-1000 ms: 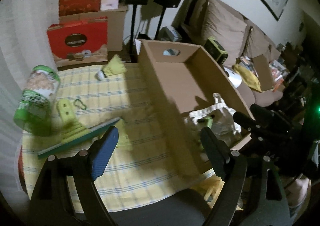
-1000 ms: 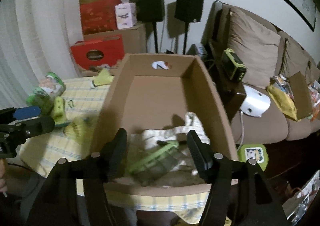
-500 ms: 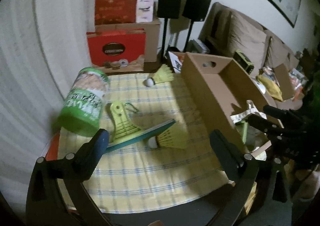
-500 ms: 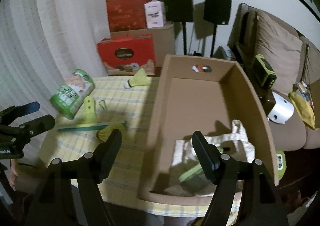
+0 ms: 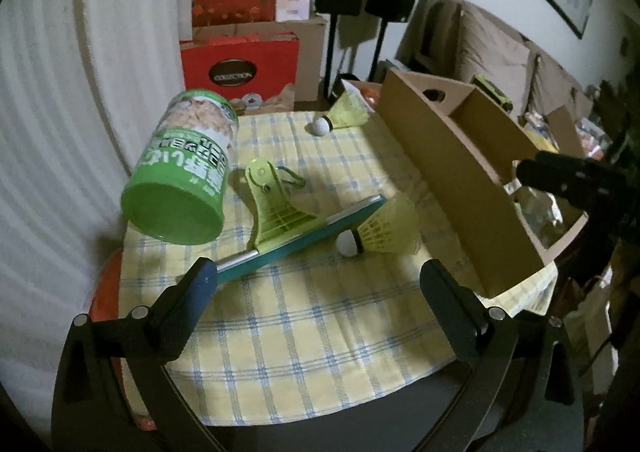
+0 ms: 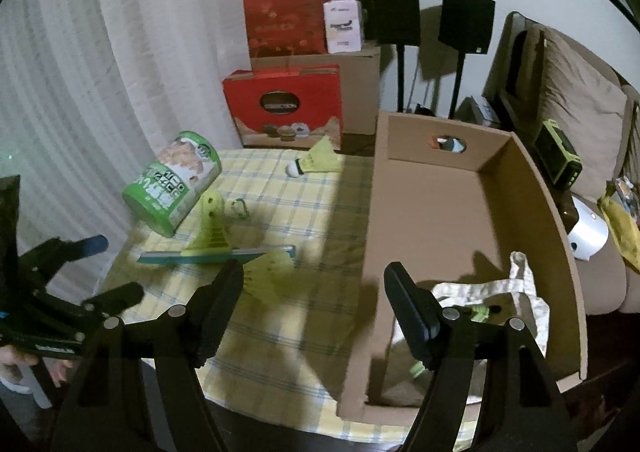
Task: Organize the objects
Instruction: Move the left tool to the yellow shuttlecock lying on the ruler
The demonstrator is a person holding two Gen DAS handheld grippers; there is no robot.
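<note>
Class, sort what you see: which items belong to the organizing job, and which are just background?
Job: green snack canister, lime squeegee, two yellow shuttlecocks, small carabiner, brown cardboard box.

Background: red gift box, black speakers, sofa cushion.

Left wrist view: near shuttlecock (image 5: 384,230) partly hidden, its cork and skirt edge tucked behind the squeegee (image 5: 296,230) blade. Cardboard box (image 5: 460,172) interior mostly screened by its near wall; contents at the right end are blurred. Right tongs (image 5: 576,180) cut off at the frame edge, gap not readable. Right wrist view: cloth bag (image 6: 492,292) in the box partly covered by the right tongs' finger (image 6: 412,312); the green item on it is too small to identify. Label text on the green canister (image 6: 172,184) illegible.
</note>
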